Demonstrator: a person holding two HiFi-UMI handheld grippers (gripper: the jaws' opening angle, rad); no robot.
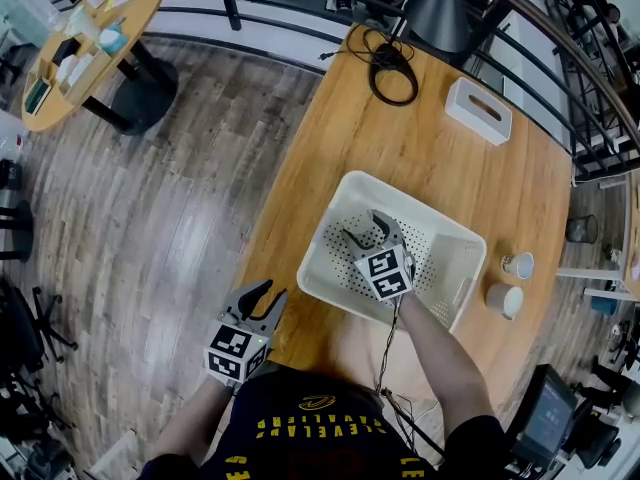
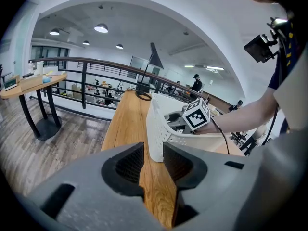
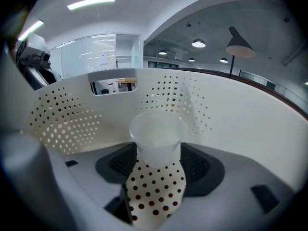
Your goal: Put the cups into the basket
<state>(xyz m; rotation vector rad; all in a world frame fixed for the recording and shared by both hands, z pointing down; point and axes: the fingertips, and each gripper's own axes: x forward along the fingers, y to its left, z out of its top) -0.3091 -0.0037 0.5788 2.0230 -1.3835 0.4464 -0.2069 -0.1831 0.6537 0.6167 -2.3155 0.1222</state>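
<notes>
The translucent cup (image 3: 158, 138) stands upright inside the white basket (image 3: 250, 129), over its dotted floor and in front of the perforated far wall with the handle slot. It sits squarely between the two jaws of the right gripper (image 3: 159, 154). In the right gripper view the dark pads lie against both sides of its lower part, so the claw is closed on the cup, and the rim rises above the pads. From that view I cannot tell whether its base touches the floor or hangs just above it.

In the head view the right gripper (image 1: 366, 232) reaches down into the middle of the basket (image 1: 420, 206), with its marker cube towards the person. The clear cup itself is too faint to pick out from there.

The basket rests on the wooden table (image 1: 420, 148), near the person's edge. To its right, outside it on the tabletop, a second cup (image 1: 518, 264) and a third cup (image 1: 505, 300) stand just beside each other.

The left gripper (image 1: 268, 298) hangs off the table's left edge, near the basket's nearest corner but apart from it. Its jaws are spread with nothing between them. In the left gripper view, only the table edge and the basket corner (image 2: 156, 124) show beyond the gap of the left gripper (image 2: 153, 163).

Farther up the table lie a white tissue box (image 1: 478, 110) and a coiled black cable (image 1: 392, 68).
</notes>
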